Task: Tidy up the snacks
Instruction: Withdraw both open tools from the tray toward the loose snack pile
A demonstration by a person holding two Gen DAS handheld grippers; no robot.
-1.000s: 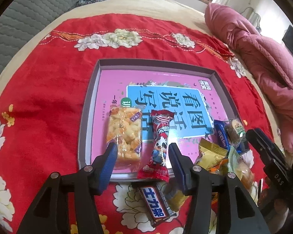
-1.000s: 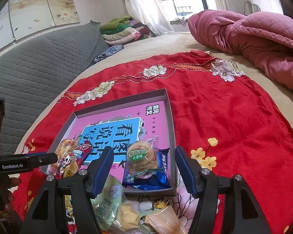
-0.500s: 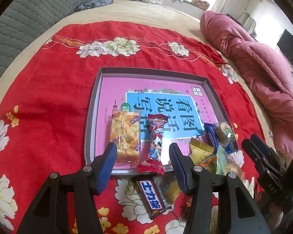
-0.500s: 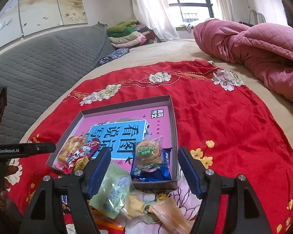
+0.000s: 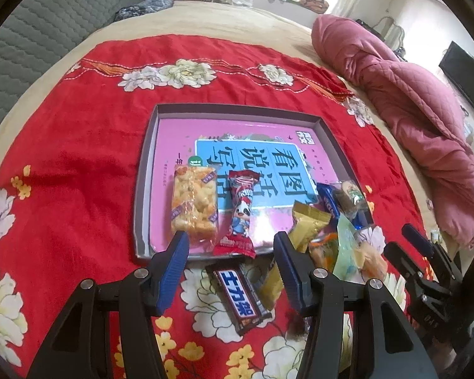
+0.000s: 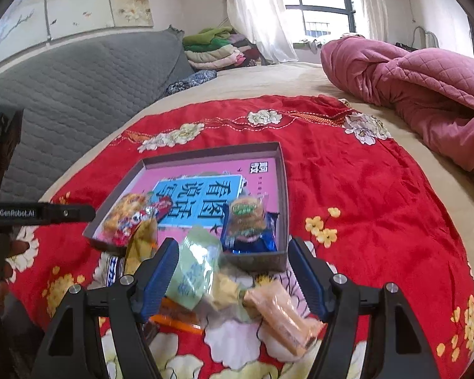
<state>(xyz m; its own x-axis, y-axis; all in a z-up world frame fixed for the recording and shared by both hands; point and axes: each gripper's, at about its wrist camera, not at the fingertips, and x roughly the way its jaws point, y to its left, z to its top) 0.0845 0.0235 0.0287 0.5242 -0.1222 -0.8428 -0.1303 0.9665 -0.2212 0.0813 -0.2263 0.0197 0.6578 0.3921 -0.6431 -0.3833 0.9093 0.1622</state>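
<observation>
On the bed, over a red flowered blanket [image 5: 79, 173], sits the shallow grey tray [image 5: 145, 189] where I am gathering the snacks. Four are already inside it: a puffed rice bar [image 5: 194, 202] at the near left, a red candy packet [image 5: 240, 218] just beside it, and at the near right corner a round biscuit [image 6: 246, 218] resting on a blue wafer packet [image 6: 252, 243]. I judge they were laid side by side along the near edge so the far part of the tray stays free for the rest.

Loose snacks lie heaped on the blanket just outside the near rim: a chocolate bar [image 5: 240, 297], a yellow packet [image 5: 308, 224] leaning over the rim, a pale green packet [image 6: 194, 271] and an orange-wrapped bar [image 6: 284, 315].

My left tongs [image 5: 230, 252] hang with their jaws apart and nothing between the pads, above the near rim of the tray, with the chocolate bar lying below them. My right tongs [image 6: 233, 265] have just been opening and grip nothing, though the green packet and others of the heap show between the jaws. Both point down at the pile, which I take as readiness to pick the next piece; the chocolate bar looks the easiest for the left.
</observation>
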